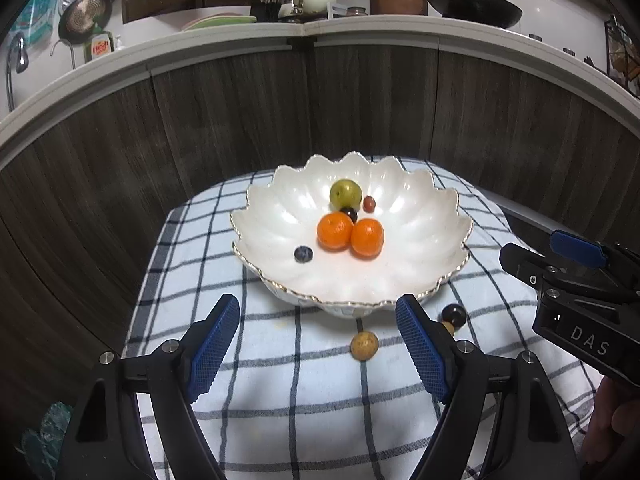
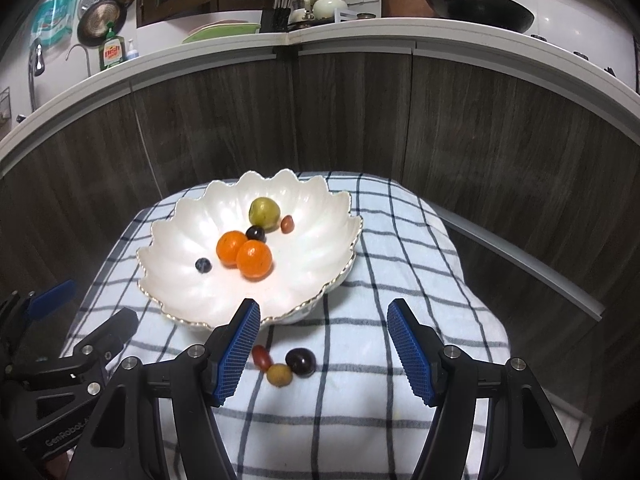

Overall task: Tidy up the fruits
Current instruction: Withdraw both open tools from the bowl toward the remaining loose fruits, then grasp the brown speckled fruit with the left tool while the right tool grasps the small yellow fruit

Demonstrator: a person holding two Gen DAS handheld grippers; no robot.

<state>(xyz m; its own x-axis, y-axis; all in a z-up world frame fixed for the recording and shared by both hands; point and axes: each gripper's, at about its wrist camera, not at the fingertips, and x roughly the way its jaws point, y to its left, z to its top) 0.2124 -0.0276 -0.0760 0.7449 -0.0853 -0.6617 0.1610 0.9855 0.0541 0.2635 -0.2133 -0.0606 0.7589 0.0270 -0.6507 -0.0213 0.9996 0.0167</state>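
Note:
A white scalloped bowl stands on a checked cloth. In it lie two oranges, a green fruit, a blueberry, a dark grape and a small red fruit. On the cloth in front of the bowl lie a dark grape, a yellow-brown fruit and a small red fruit. My left gripper is open and empty before the bowl. My right gripper is open and empty above the loose fruits.
Dark wood cabinet fronts curve behind the cloth under a white counter edge. On the counter stand a wok, a teapot, a green plate and a dish-soap bottle.

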